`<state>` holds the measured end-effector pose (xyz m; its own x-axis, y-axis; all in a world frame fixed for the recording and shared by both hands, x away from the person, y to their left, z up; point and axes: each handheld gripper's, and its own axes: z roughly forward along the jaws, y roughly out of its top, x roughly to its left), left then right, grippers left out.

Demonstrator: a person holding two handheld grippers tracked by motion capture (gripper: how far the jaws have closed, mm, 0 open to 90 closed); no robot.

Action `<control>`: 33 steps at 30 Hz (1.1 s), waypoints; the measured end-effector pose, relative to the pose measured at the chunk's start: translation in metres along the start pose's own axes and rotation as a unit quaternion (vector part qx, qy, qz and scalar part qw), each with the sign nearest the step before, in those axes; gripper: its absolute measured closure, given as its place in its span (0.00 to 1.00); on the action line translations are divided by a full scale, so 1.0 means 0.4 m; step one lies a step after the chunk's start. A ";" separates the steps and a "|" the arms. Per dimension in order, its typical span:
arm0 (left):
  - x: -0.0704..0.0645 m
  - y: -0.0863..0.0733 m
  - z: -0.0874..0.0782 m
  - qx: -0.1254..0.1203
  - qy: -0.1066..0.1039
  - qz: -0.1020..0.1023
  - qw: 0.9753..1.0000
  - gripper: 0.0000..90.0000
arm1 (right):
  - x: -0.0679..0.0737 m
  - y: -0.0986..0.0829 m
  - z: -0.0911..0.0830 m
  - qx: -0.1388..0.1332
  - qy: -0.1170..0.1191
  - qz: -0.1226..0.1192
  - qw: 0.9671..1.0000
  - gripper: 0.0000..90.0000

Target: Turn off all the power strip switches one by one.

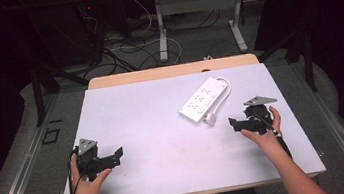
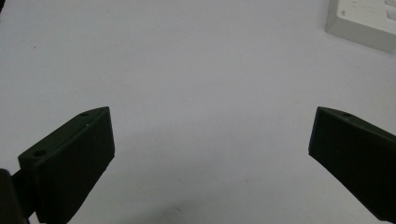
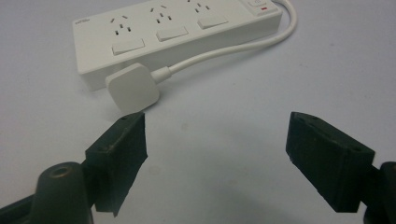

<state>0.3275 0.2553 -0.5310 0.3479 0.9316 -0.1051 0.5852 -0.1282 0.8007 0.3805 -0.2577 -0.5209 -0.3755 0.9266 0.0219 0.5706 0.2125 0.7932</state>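
Pale grey table top point(image 1: 164, 128) took up the middle of the high view, with dark floor, loose cables and the legs of another desk along the upper edge of the frame. On it, right of centre, lay a white power strip point(image 1: 204, 100) set on a slant, its own cord looped round the far end and coming back to a flat white plug point(image 1: 210, 118) that rested on the table just beside the strip's near end.

From where I sat, my right gripper point(image 1: 236, 123) was low right in that view, pointed at the plug and near it but not touching. In the right gripper view its jaws stood wide apart with nothing between them, the plug point(image 3: 132, 87) sitting just beyond the tip of the left-hand jaw and the strip point(image 3: 177, 32) across the top of the frame.

My left gripper point(image 1: 117, 154) was at lower left, well apart from the strip. Its jaws were spread wide too and held nothing; a corner of the strip point(image 2: 362, 23) showed at the upper right of the left gripper view.

I judged the work barely started: nothing grasped, the plug lying loose, no socket filled. Closing on the plug was all yet to do.
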 end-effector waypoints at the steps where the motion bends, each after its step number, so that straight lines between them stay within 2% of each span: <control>1: 0.000 -0.001 0.000 0.001 0.000 -0.005 1.000 0.00 | 0.001 0.011 0.008 0.005 0.005 -0.001 1.000 0.23; 5: 0.004 -0.004 0.000 0.011 0.004 -0.012 1.000 0.00 | 0.000 0.029 0.016 0.013 0.011 -0.006 1.000 0.24; 7: 0.007 -0.005 -0.002 0.015 0.005 -0.015 1.000 0.00 | -0.001 0.042 0.020 0.015 0.017 0.000 1.000 0.25; 10: 0.007 -0.007 -0.004 0.013 0.003 -0.024 1.000 0.01 | -0.007 0.058 0.026 0.016 0.019 0.003 1.000 0.26; 12: 0.007 -0.007 -0.005 0.012 0.005 -0.022 1.000 0.01 | -0.011 0.066 0.032 0.020 0.021 0.006 1.000 0.26; 16: 0.004 -0.009 -0.007 0.014 0.005 -0.021 1.000 0.02 | -0.014 0.082 0.045 0.033 0.022 -0.008 0.999 0.28; 21: 0.000 -0.013 -0.006 0.011 0.011 -0.014 1.000 0.01 | -0.015 0.104 0.056 0.046 0.028 -0.009 0.998 0.30; 28: 0.003 -0.013 -0.011 0.013 0.008 -0.017 1.000 0.02 | -0.020 0.146 0.069 0.056 0.025 -0.032 0.998 0.37; 33: 0.002 -0.014 -0.011 0.012 0.006 -0.017 1.000 0.02 | -0.017 0.167 0.078 0.061 0.029 -0.033 0.997 0.37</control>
<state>0.3214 0.2581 -0.5330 0.3187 0.9397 -0.1237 0.6133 -0.1049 0.7829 0.4440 -0.2404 -0.4871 -0.4554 0.8902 0.0105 0.6258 0.3117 0.7150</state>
